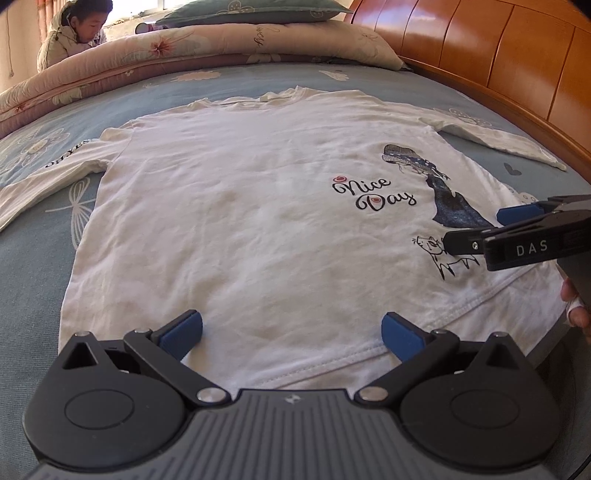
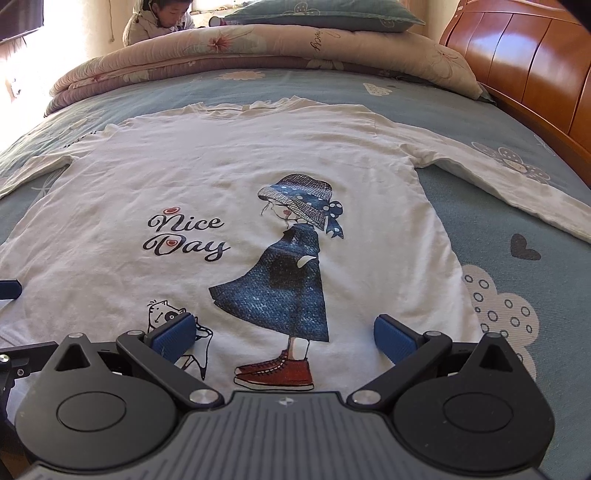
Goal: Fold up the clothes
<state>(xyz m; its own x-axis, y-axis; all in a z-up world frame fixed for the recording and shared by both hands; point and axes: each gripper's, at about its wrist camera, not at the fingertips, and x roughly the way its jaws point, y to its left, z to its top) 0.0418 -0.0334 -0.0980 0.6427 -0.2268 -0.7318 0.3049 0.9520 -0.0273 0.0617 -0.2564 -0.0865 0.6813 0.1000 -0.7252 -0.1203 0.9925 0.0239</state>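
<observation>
Quilt and pillow lie beyond the flat shirt.

Black linkage grippers, ribbed grey housings, blue-padded fingers, white "DAS" lettering.

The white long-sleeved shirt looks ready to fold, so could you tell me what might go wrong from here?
1. Both the left gripper and the right gripper are open at the hem of the white long-sleeved shirt; each might also catch the blue floral bedsheet.
2. Both sleeves lie spread, so they could trail.

white printed shirt, blue floral bedsheet
</observation>
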